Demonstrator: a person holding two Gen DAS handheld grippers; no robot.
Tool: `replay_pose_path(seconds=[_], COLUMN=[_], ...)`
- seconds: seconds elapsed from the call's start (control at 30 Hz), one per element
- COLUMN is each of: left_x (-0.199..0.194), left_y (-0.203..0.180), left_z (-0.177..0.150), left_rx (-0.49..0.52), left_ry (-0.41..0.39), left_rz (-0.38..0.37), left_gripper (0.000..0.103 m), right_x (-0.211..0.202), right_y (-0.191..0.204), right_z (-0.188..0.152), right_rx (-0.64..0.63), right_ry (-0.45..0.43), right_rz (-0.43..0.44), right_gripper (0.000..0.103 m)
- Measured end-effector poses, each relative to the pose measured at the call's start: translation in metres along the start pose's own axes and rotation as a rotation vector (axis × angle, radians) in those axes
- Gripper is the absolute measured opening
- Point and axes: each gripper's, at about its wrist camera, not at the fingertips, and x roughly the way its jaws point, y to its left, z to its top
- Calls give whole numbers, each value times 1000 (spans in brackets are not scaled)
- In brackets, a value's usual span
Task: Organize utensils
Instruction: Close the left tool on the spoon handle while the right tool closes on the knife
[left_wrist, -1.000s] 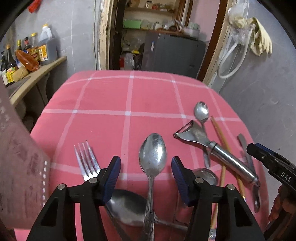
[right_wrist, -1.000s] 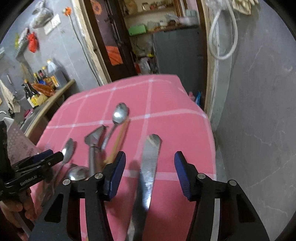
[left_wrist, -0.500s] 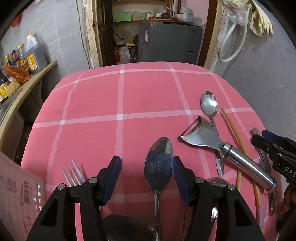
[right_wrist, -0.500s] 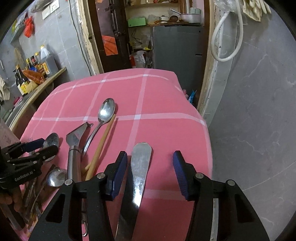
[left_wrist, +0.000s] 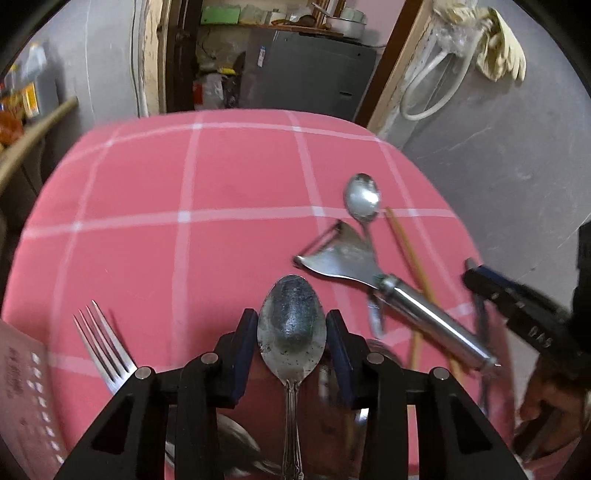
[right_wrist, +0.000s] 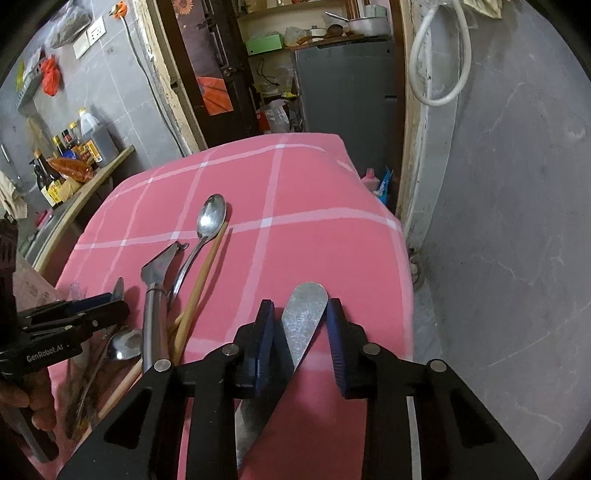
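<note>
**Steel on steel: two grips that could slip**

Your left tool (left_wrist: 291, 339) has its blue pads hard against both edges of the large spoon (left_wrist: 291, 328) at the bowl, so I read it as clenched on the spoon. A bowl is curved and slick; squeezed across its widest part, it may squirt forward or twist as you lift. Its handle runs back over a heap of other cutlery at 6 o'clock, so a low drag could pull those along.

Your right tool (right_wrist: 301, 332) brackets the rounded end of the flat knife (right_wrist: 304, 314). One pad seems to touch; on the other side I cannot tell whether contact is made, so treat that hold as unproven. Long and held at one tip, the knife would droop or pivot.

Watch the crowding on the pink bench (left_wrist: 184, 206): from the left camera, the peeler (left_wrist: 369, 273), small spoon (left_wrist: 362, 199) and chopsticks (left_wrist: 406, 247) lie at 2 o'clock, the fork (left_wrist: 103, 339) at 9 o'clock. The knife sits near the bench's right edge, so a drop could send it to the floor.
</note>
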Motion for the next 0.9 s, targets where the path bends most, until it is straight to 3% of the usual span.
replay_pose_path(seconds=[0.33, 0.53, 0.7, 0.8, 0.9], left_x=[-8, -11, -9, -4, -2], left_y=[-3, -5, -5, -8, -18], left_z=[-8, -11, -11, -8, -8], left_rx=[-64, -45, -39, -32, 26], left_ry=[52, 94, 125, 160, 160], left_rz=[-113, -131, -149, -172, -140], left_gripper=[36, 37, 37, 42, 44], right_x=[-13, -16, -10, -2, 2], right_y=[0, -5, 0, 7, 19], right_z=[-25, -40, -44, -42, -38], right_rx=[70, 125, 121, 100, 53], right_ry=[30, 83, 134, 160, 161], right_rz=[79, 103, 86, 75, 36], right_gripper=[22, 24, 27, 34, 37])
